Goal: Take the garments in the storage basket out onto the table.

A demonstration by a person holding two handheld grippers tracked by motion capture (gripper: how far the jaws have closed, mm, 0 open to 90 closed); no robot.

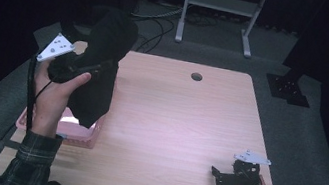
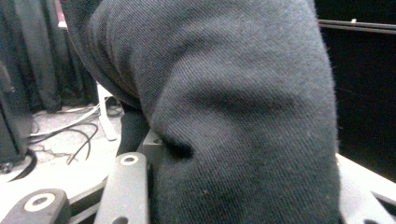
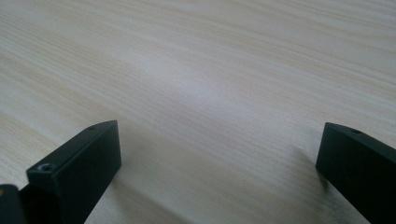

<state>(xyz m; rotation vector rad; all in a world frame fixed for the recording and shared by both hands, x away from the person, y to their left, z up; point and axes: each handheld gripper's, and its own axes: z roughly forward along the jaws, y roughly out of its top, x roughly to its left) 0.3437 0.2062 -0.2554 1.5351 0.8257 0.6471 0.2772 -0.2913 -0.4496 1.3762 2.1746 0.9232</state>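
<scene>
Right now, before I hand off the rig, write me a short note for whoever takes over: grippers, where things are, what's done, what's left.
Left gripper: shut on the black garment, held up in the air over the table's left side; the cloth hangs down into the pink basket.
Right gripper: open, nothing between its jaws, resting low on the wooden table at the near right corner.
Done: garment gripped and mostly lifted out of the basket.
Left: probably to clear its lower end from the basket and lay it on the bare tabletop; the right gripper is free to help.
</scene>
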